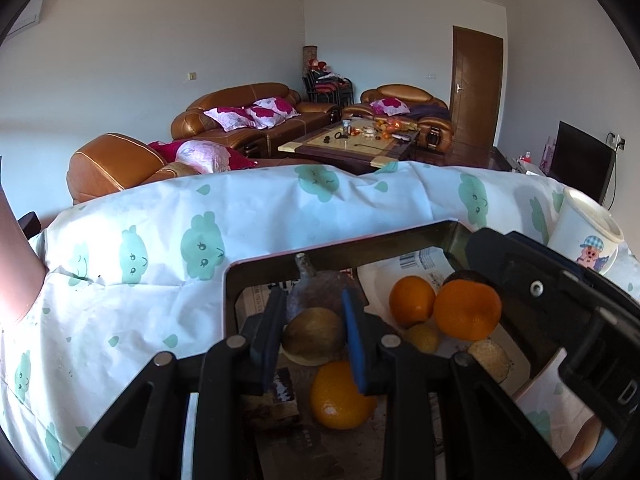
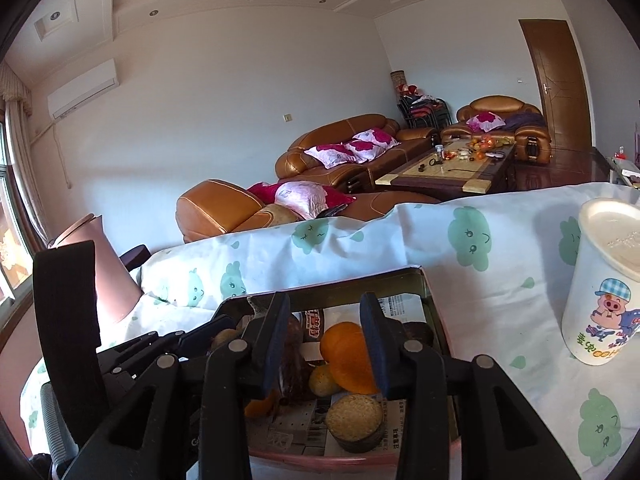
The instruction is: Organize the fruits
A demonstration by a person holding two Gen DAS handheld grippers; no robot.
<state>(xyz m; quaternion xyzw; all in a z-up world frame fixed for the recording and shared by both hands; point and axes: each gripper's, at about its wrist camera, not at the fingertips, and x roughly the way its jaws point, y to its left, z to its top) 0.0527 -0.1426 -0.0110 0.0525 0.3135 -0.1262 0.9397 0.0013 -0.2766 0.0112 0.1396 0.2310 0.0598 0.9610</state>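
Hovering over a metal tray [image 1: 236,280] on the cloth-covered worktop [image 1: 140,280], the left tool [image 1: 312,336] is bracketing a brownish round fruit [image 1: 314,336], its blue pads just beside the skin but seemingly not yet clamped. The right tool [image 2: 326,344], jaws apart, is framing an orange [image 2: 346,356] in the same tray. Picking appears underway; closing and lifting is likely next. A cartoon cup [image 2: 600,292] is standing nearby.

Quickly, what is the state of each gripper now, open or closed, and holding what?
Left gripper: fingers astride the brown-green fruit; a grip cannot be told.
Right gripper: open, holding nothing, above the tray.
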